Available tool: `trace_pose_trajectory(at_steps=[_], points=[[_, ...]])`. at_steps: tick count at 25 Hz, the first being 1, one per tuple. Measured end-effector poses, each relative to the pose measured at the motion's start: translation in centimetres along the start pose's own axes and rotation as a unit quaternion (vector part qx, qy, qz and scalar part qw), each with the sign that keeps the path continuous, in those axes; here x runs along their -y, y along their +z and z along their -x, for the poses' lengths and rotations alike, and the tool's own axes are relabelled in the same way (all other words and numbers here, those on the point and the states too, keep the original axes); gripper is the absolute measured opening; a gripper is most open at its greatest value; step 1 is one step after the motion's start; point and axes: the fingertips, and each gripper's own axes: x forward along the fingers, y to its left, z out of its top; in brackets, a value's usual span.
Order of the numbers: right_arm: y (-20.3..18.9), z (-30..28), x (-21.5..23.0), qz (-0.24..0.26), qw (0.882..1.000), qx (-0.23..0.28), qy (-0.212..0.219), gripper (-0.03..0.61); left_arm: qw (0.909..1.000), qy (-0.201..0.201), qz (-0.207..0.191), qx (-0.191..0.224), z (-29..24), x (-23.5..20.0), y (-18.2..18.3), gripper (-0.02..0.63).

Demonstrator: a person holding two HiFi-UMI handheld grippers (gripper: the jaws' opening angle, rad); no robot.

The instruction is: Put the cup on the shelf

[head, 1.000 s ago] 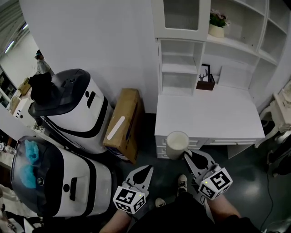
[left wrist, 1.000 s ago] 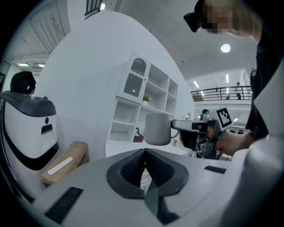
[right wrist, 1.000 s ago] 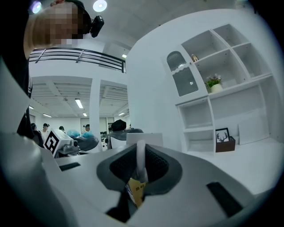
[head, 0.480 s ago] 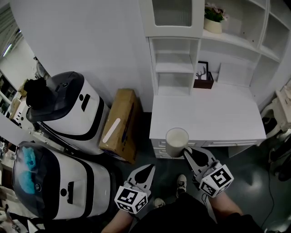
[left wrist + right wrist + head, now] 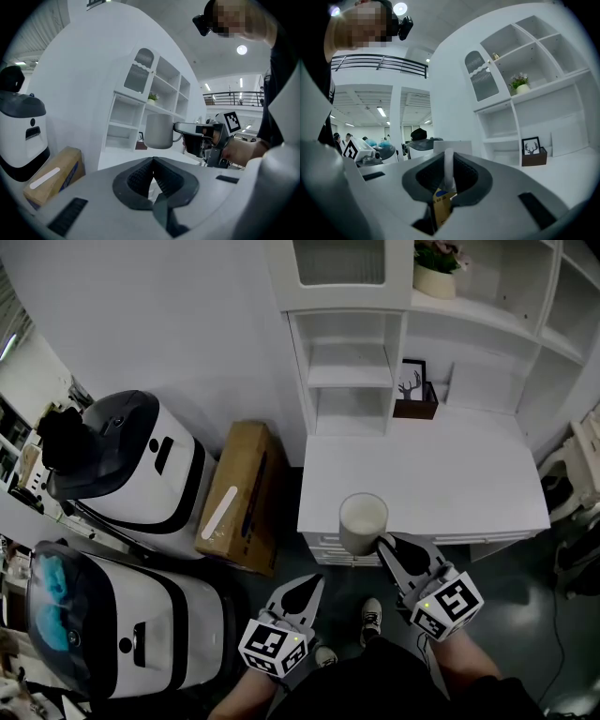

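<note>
Your right gripper [image 5: 388, 547] is clenched on the handle [image 5: 448, 169] of the cup [image 5: 363, 522], which rides upright. Your left gripper [image 5: 304, 589] is pinched together on nothing, low by your waist. Over the last second the cup has come from short of the desk [image 5: 450, 486] to above its front edge. The shelf [image 5: 349, 377] is nearer but still well ahead. Both forearms stay tucked close to your body.

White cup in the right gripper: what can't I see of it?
Right gripper view: the right gripper hides most of the white cylindrical cup; only handle and rim show.
Head view: its jaws cover the handle; the cup hides its own base.
Left gripper view: side-on, interior unseen.
</note>
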Motion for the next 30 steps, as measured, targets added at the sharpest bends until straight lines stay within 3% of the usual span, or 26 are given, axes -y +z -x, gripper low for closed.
trace_pose_trajectory(at_steps=[30], points=[[0.8, -5.5, 11.9, -0.013, 1.000, -0.005, 0.026, 0.029, 0.9998, 0.018, 0.004, -0.010, -12.1, -1.7, 3.2, 0.005]])
